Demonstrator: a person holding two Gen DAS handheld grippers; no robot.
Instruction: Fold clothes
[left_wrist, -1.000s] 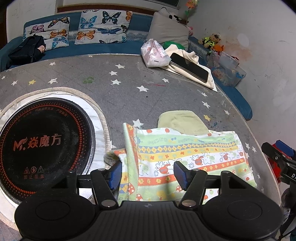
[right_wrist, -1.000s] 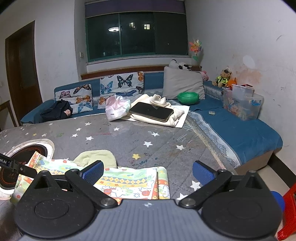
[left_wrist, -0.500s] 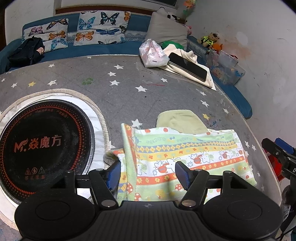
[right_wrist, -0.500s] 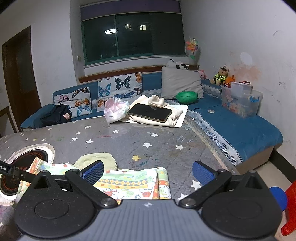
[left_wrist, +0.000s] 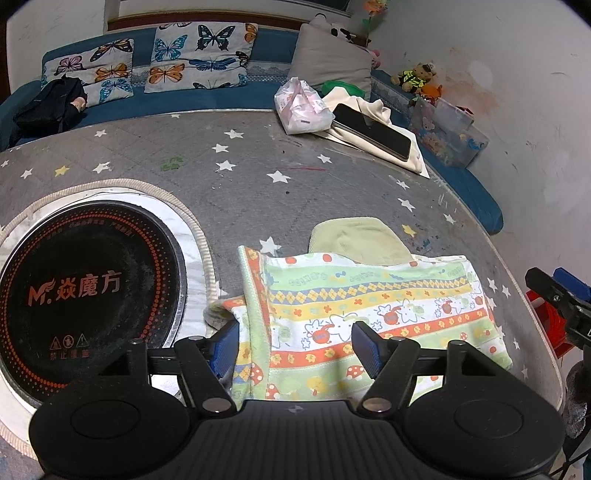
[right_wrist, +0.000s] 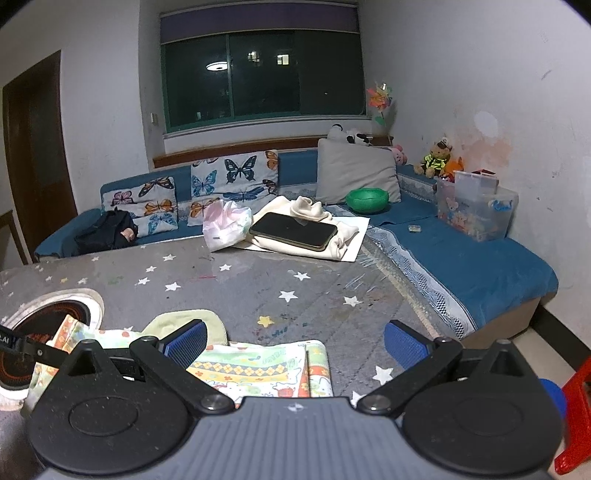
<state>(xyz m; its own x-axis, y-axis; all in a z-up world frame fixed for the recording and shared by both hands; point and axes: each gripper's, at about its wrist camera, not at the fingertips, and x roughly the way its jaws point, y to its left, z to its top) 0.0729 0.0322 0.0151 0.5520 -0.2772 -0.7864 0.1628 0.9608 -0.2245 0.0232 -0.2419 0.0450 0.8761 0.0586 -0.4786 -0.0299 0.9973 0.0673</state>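
Likely home living room: sofa (right_wrist: 461, 266), butterfly cushions (right_wrist: 236, 177).

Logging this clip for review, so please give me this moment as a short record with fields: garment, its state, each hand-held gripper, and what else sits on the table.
garment: colourful striped cartoon-print cloth, near edge of grey star-patterned table
state: lying flat, partly folded; pale green fabric piece sticks out behind it
left hand-held gripper: open, over the cloth's left part, gripping nothing
right hand-held gripper: open wide, over the cloth's right end
other items: round black induction cooktop, black phone on cream cloth, white plastic bag

Grey table (left_wrist: 229, 206) open (phone (left_wrist: 373, 131) far).
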